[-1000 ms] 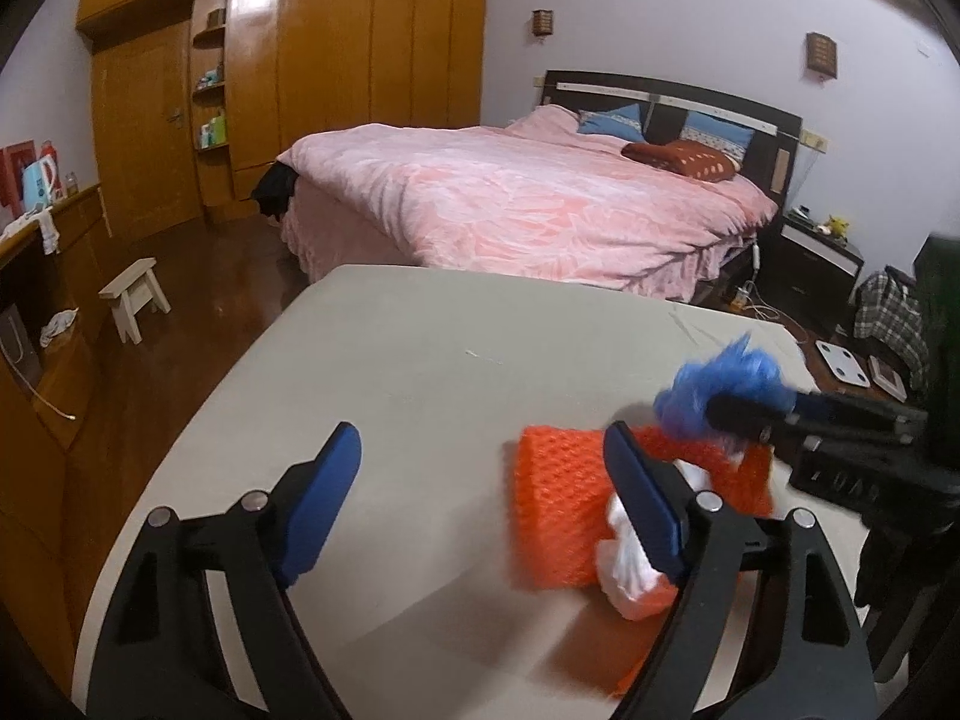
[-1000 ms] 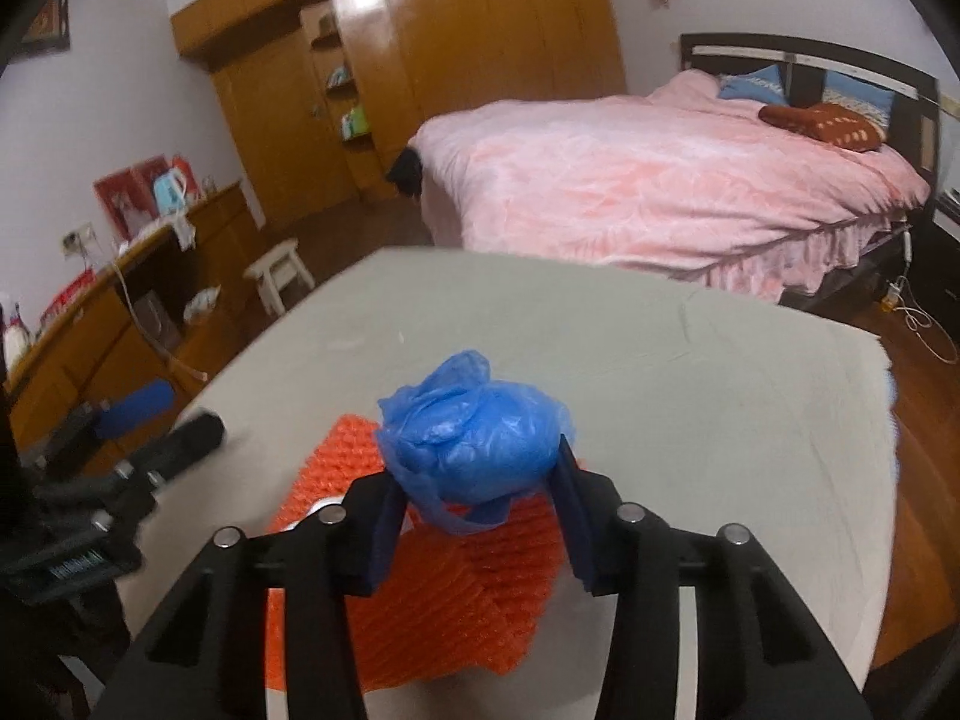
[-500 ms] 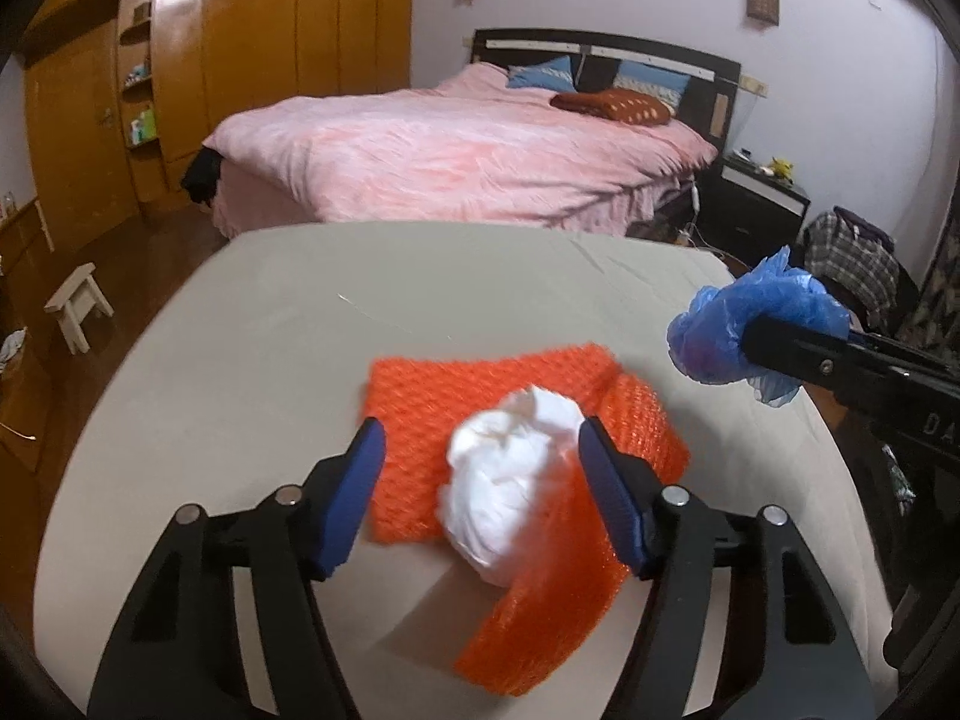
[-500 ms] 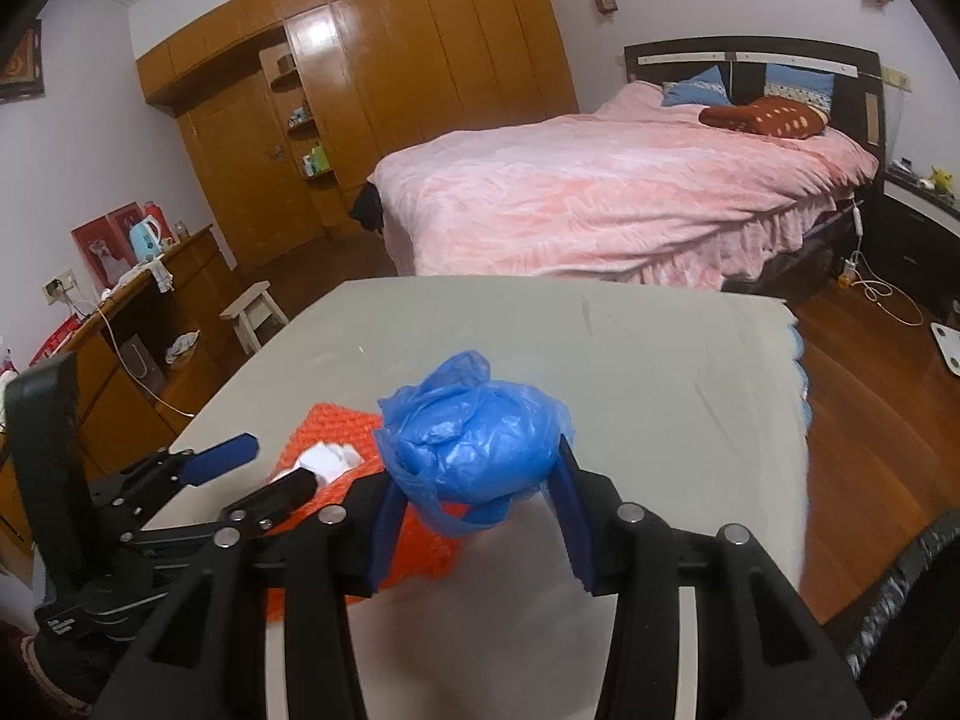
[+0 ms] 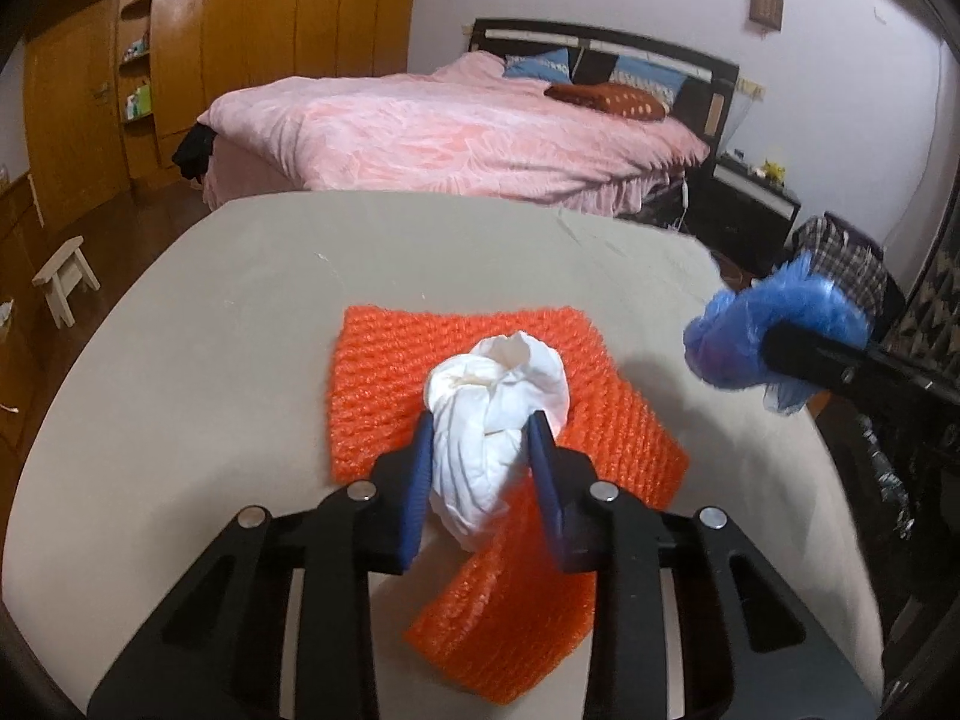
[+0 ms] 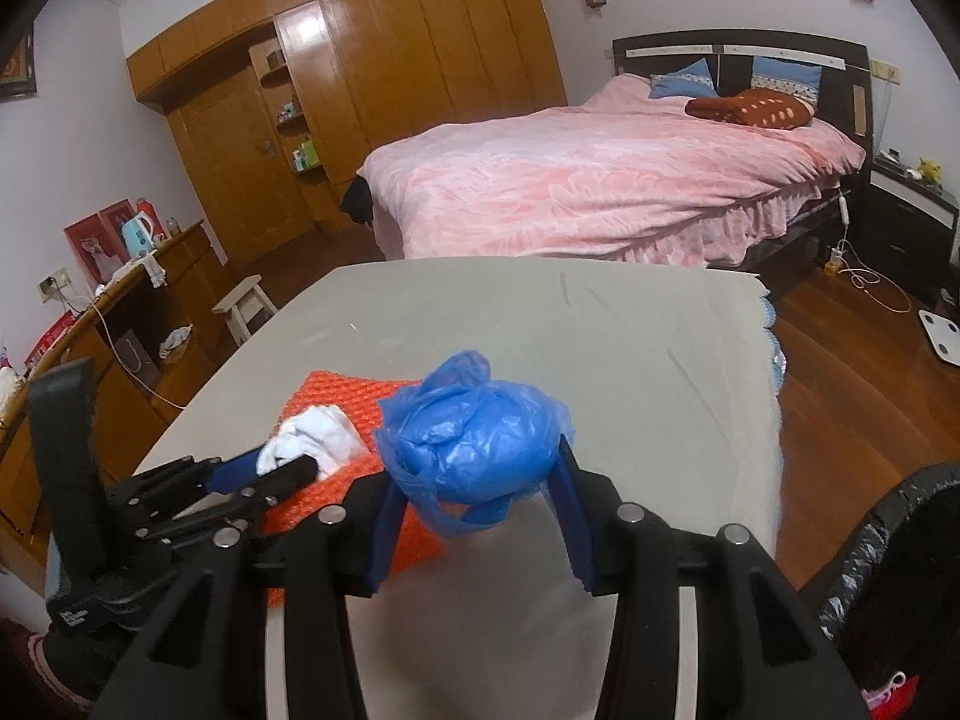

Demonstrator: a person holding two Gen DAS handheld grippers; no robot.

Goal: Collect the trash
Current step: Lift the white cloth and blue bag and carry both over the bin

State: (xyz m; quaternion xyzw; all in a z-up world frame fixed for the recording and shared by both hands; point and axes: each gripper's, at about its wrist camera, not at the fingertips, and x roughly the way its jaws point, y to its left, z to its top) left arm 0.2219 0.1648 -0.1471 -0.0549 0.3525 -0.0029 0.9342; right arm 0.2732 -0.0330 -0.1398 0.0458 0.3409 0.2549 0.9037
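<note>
Now the left tool (image 5: 480, 444), just closing, clamps the white wad (image 5: 498, 408) on the orange mesh (image 5: 384, 372); lift straight up. Right tool (image 6: 474, 504) grips the blue bag (image 6: 480, 438).

From my left wrist camera, bare table (image 5: 198, 360) stretches left and ahead of the orange bubble wrap (image 5: 384, 384). The right gripper (image 5: 774, 354), carrying its blue bag (image 5: 780, 330), blocks the right side; a black-lined bin (image 6: 900, 546) stands beyond the table's right edge.

both wrist views close over table (image 5: 180, 360), facing bed (image 6: 600, 192)
</note>
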